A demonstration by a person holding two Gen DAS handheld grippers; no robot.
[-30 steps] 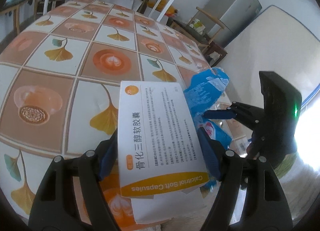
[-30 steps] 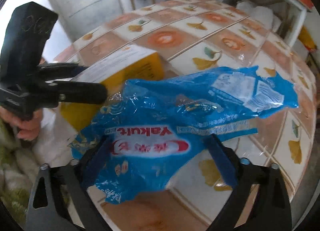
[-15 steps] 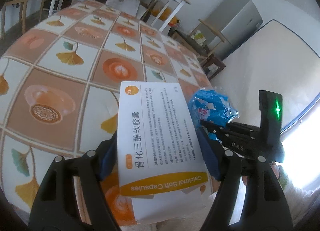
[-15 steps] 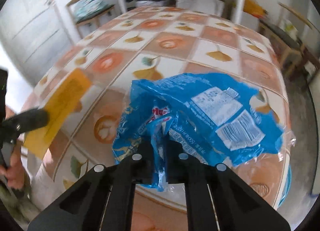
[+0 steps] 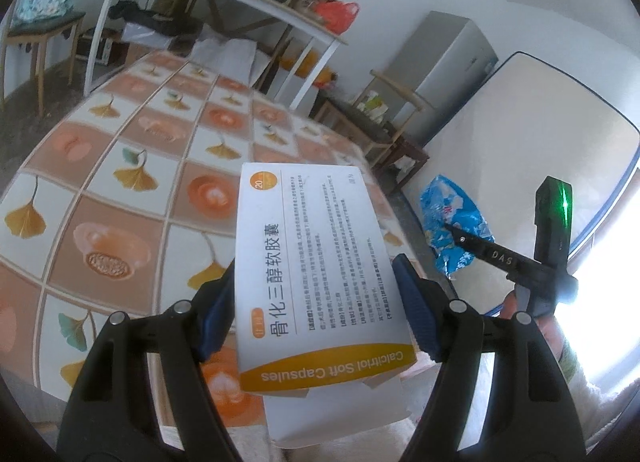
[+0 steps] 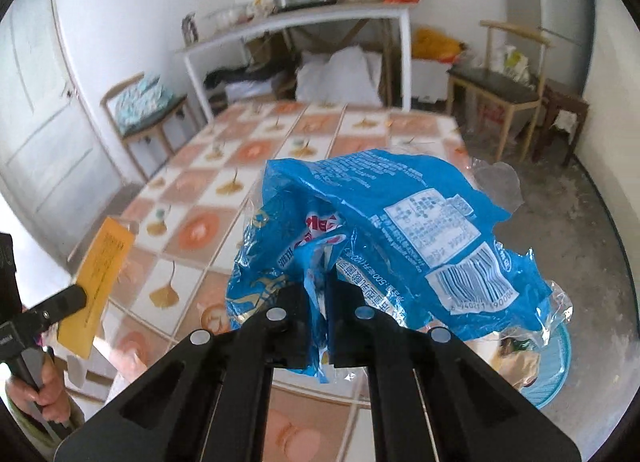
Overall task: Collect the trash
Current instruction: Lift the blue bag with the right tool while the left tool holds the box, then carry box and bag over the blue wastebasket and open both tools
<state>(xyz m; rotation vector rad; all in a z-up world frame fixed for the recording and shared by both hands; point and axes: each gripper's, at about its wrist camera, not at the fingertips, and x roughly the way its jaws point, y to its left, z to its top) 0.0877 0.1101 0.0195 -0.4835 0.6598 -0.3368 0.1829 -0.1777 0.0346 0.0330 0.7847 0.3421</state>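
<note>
Both pieces of rubbish are off the surface [image 5: 120, 166], the long one under the tile-patterned cloth of orange squares and ginkgo leaves, and both are held up in the air on its near side. The left hand-held gripper [image 5: 316, 314] is clamped across the white and orange cardboard medicine box [image 5: 316, 282], its blue pads [image 5: 416, 318] pressing on the two long edges so the box sticks out flat over the cloth's near edge. The right hand-held gripper [image 6: 320, 326] has its jaws drawn tight together on a fold of the crumpled blue plastic wrapper [image 6: 384, 238], which hangs bunched above the near end of the cloth and off to the right of the box. As far as I can see, nothing else loose lies on the cloth, so the picking-up part looks done. What is left, I judge, is the disposal: below the wrapper, off the near right corner of the cloth, sits a light blue round bin [image 6: 556, 382] with some scraps already in it, and neither item has gone into it yet.
</note>
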